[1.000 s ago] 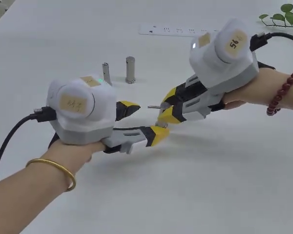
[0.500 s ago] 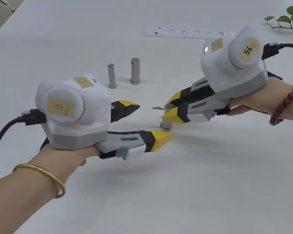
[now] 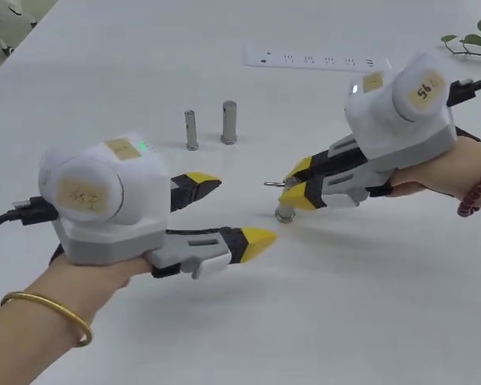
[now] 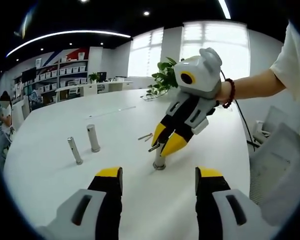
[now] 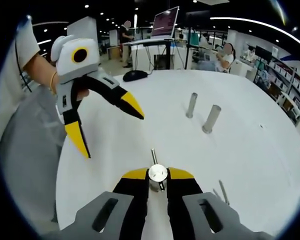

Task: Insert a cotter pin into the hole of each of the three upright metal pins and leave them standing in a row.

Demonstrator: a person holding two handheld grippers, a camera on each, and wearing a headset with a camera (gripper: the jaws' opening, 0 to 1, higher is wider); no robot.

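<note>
Two bare metal pins (image 3: pixel 191 130) (image 3: pixel 229 123) stand upright side by side at the back. A third metal pin (image 3: pixel 285 213) stands nearer, under the tips of my right gripper (image 3: pixel 293 189). That gripper is shut on a cotter pin (image 3: pixel 272 184), whose thin shaft pokes out to the left past the pin's top. In the right gripper view the pin's round top (image 5: pixel 157 173) sits between the jaws, with the cotter pin's shaft (image 5: pixel 153 154) beyond it. My left gripper (image 3: pixel 232 208) hovers open to the left of that pin, apart from it, with nothing held.
A white power strip (image 3: pixel 317 60) lies at the table's far edge and a green plant (image 3: pixel 473 32) sits at the far right. Spare cotter pins (image 4: pixel 145 136) lie on the table behind the third pin. The table is white and broad.
My left gripper has drawn back to the left, away from the third pin. The right gripper has stayed at that pin with the cotter pin. The head camera has shifted.
</note>
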